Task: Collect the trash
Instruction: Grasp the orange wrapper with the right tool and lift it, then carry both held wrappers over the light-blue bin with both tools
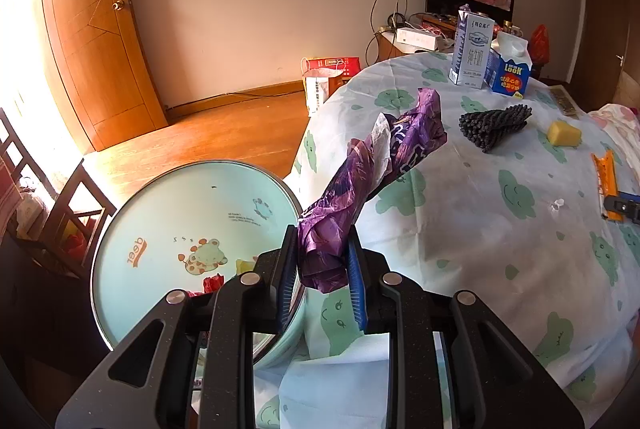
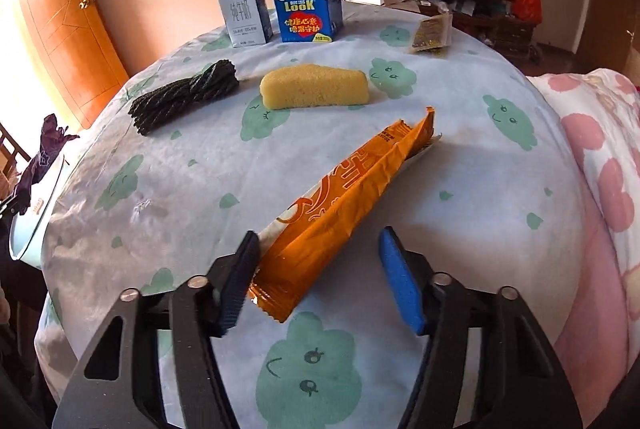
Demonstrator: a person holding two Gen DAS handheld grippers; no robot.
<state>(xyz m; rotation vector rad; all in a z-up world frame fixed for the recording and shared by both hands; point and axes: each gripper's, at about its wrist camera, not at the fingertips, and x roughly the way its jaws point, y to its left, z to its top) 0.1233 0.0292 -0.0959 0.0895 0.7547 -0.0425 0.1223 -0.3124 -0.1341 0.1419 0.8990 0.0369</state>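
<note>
My left gripper point(image 1: 321, 233) is shut on the lower end of a crumpled purple wrapper point(image 1: 372, 165), which sticks up and away from the jaws. It hangs beside the rim of a pale teal bin point(image 1: 120, 213) with a cartoon print, at the table's left edge. My right gripper point(image 2: 319, 233) stands open low over the table, its fingers on either side of the near end of an orange snack wrapper point(image 2: 352, 181). The left finger point(image 2: 240, 269) touches the wrapper's edge; the blue right pad point(image 2: 400, 281) stands apart from it. The purple wrapper point(image 2: 48, 145) also shows at the far left of the right wrist view.
On the cloud-print tablecloth point(image 2: 168, 197) lie a yellow sponge point(image 2: 314, 87), a black netted bundle point(image 2: 186, 93) and a small dark packet point(image 2: 432, 33). Two cartons point(image 2: 308, 5) stand at the far edge. A pink floral blanket point(image 2: 600, 169) is on the right.
</note>
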